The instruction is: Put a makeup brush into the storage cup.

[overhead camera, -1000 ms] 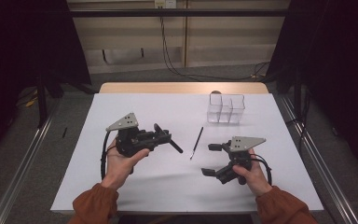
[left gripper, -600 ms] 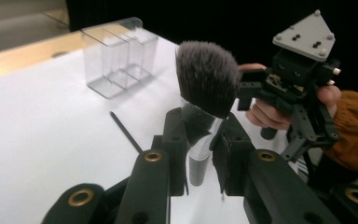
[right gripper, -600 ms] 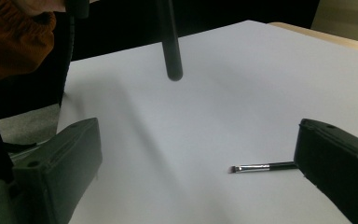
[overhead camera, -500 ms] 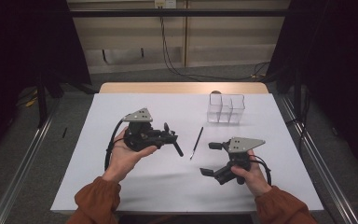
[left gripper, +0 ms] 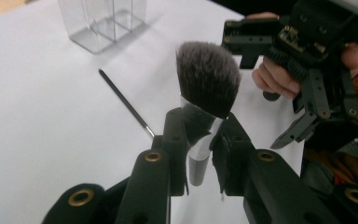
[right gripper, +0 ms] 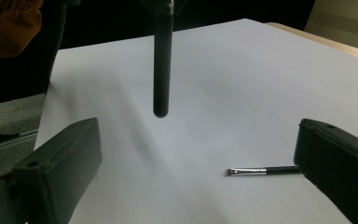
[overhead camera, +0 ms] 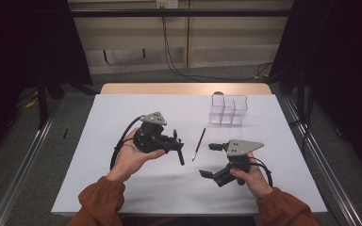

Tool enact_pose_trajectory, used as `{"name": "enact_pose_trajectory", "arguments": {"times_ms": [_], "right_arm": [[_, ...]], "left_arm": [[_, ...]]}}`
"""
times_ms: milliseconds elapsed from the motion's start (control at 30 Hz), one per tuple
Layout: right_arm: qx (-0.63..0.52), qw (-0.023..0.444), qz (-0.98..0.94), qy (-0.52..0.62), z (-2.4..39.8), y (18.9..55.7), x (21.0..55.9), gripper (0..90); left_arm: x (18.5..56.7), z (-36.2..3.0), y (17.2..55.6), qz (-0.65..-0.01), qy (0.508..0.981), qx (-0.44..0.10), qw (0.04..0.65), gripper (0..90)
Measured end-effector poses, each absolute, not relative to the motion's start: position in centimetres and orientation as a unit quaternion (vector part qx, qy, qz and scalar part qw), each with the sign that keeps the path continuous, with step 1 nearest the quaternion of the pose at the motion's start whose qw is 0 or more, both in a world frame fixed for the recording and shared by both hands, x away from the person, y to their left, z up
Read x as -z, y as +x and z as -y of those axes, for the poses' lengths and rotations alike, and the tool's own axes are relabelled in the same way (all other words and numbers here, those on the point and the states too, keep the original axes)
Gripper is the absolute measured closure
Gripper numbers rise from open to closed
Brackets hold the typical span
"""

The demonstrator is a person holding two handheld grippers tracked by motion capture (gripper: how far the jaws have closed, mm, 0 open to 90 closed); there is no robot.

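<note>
On the white worktop [overhead camera: 122, 122], which carries everything in play, the count is as follows: one clear organiser [overhead camera: 228, 109] of several upright compartments near the far right edge, one thick powder brush [left gripper: 204, 95], one thin brush [overhead camera: 198, 143], and two hand-held grippers.

Left gripper [left gripper: 198, 140]: clamped on the powder brush at the silver ferrule just below the bristle head, jaws drawn close together. The brush is off the worktop, left of centre, its dark handle hanging down in the right gripper view [right gripper: 162, 60]. The hold looks firm, though the exact pad contact is partly hidden by the jaws.

Right gripper [overhead camera: 212, 160]: jaws apart, nothing between them, resting low near the front right of the worktop.

Thin brush: flat on the worktop between the two grippers, apart from both, its bristle tip toward the person and its tail toward the organiser.

Handling judgement: the powder brush is light and stiff along the handle and ferrule, with a soft head that would splay or crush under pressure; the smooth round handle may slip or roll in the jaws. Ferrule or upper handle is the proper place to grip it. The thin brush is lighter still and lies very low; it is best taken across the mid-shaft.
</note>
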State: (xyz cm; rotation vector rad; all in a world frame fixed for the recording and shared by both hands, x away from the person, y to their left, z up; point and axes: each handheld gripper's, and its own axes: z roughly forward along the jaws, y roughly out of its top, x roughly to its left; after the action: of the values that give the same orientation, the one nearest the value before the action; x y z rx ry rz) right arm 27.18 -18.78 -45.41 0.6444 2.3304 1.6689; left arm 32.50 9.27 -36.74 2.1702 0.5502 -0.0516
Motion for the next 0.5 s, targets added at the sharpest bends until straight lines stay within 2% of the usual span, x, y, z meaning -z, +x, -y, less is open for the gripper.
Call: {"name": "enact_pose_trajectory", "arguments": {"times_ms": [500], "right_arm": [[-0.573, 0.083, -0.788, 0.21, 16.7, 27.3, 45.3, 6.4]], "left_arm": [[37.3, -8.6, 32.4, -0.215, 0.875, 0.035, 0.431, 76.5]]}}
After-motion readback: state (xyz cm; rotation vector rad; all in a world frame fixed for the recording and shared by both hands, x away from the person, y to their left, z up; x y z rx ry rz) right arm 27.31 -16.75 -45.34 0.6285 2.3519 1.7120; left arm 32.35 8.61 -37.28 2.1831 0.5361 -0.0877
